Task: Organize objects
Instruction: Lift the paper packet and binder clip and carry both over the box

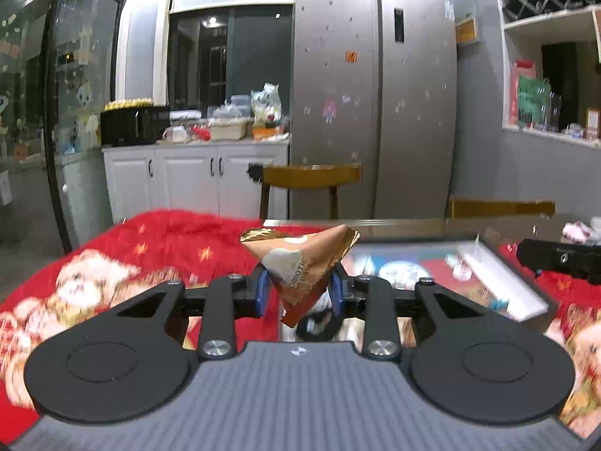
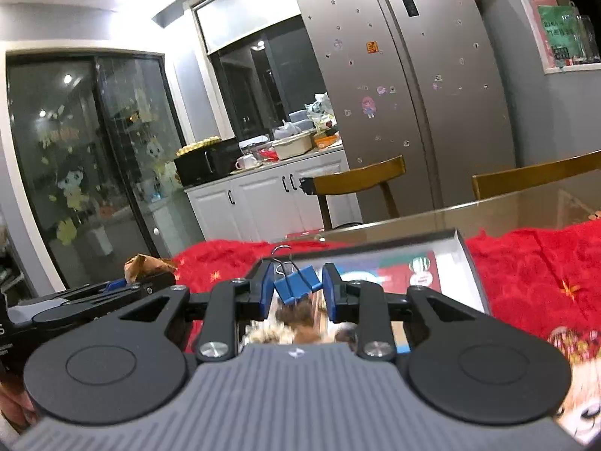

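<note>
My left gripper (image 1: pixel 299 288) is clamped on a brown triangular snack packet (image 1: pixel 300 268), its blue pads pressing both sides and holding it up off the red blanket (image 1: pixel 169 240), while my right gripper (image 2: pixel 296 288) pinches a blue binder clip (image 2: pixel 296 285), wire handles pointing away, over the shallow open box (image 2: pixel 467 263). That box lies on the blanket between my two claws, right of the packet. Farther off stand two wooden chairs (image 1: pixel 311 176), then the white cabinets (image 1: pixel 188 176) at left and the steel fridge (image 1: pixel 375 94) behind
</note>
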`<action>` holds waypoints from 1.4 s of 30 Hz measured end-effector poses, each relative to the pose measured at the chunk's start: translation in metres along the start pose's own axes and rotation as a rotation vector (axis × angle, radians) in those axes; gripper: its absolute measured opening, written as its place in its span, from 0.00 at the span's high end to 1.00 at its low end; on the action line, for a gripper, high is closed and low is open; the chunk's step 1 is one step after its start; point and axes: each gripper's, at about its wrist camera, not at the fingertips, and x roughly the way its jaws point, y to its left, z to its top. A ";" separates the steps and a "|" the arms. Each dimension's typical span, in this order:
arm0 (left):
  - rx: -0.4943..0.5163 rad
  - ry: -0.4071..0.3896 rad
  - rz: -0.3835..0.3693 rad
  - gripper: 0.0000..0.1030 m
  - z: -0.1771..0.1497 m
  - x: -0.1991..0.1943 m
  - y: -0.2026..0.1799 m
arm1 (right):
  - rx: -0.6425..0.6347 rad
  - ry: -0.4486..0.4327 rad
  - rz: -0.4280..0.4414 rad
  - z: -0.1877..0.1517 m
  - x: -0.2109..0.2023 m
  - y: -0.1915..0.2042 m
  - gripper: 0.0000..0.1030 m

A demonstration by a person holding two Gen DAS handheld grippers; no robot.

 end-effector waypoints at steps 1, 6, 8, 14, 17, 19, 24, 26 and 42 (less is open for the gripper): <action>-0.001 -0.010 -0.009 0.65 0.008 0.001 -0.001 | 0.003 0.012 -0.009 0.008 0.004 -0.002 0.70; -0.020 -0.048 -0.064 0.65 0.048 0.013 -0.012 | 0.013 0.027 -0.059 0.043 0.026 -0.009 0.70; -0.021 -0.037 -0.073 0.65 0.060 0.025 -0.020 | 0.025 0.034 -0.068 0.054 0.037 -0.015 0.70; -0.037 0.027 -0.112 0.65 0.093 0.076 -0.047 | 0.068 0.044 -0.076 0.080 0.075 -0.033 0.70; -0.072 0.059 -0.144 0.65 0.103 0.110 -0.061 | 0.102 0.045 -0.084 0.084 0.092 -0.046 0.70; -0.099 0.093 -0.182 0.65 0.106 0.133 -0.071 | 0.117 0.044 -0.088 0.083 0.102 -0.055 0.70; -0.053 0.155 -0.243 0.65 0.096 0.179 -0.094 | 0.121 0.052 -0.087 0.071 0.122 -0.081 0.70; -0.023 0.193 -0.276 0.65 0.085 0.195 -0.103 | 0.111 0.064 -0.124 0.067 0.131 -0.089 0.70; -0.041 0.523 -0.248 0.65 0.021 0.270 -0.120 | 0.244 0.304 -0.189 0.023 0.168 -0.122 0.70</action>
